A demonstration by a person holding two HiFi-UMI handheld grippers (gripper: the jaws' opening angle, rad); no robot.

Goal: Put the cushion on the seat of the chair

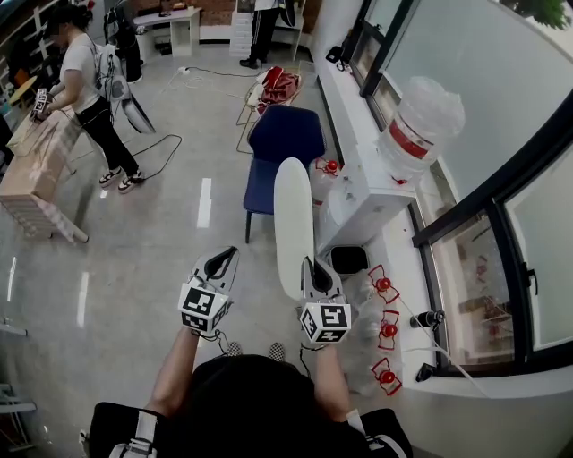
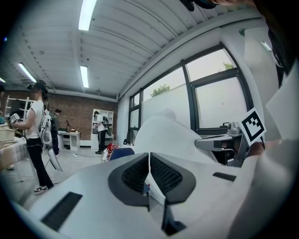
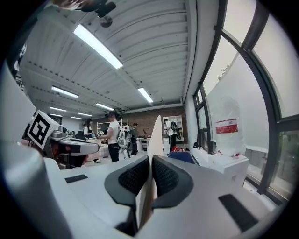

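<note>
**Head view.** You see two grippers, one cushion and one chair. The left gripper [image 1: 222,262] sits at lower centre-left and the right gripper [image 1: 312,268] just right of it. The white cushion [image 1: 293,215] stands on edge, rising from the right gripper. The blue chair [image 1: 285,136] stands beyond it at upper centre. There are two people: one at upper left [image 1: 89,85], and one at the top edge [image 1: 264,25], cut off above the waist.

**Left gripper view.** The jaws are pressed together with nothing between them. Only this view shows the cushion's broad face. It hides all but a blue sliver of the chair.

**Right gripper view.** The jaws are clenched on the cushion's near edge. Here the cushion shows as a thin upright slab. The figures at the back are small, probably four.
</note>
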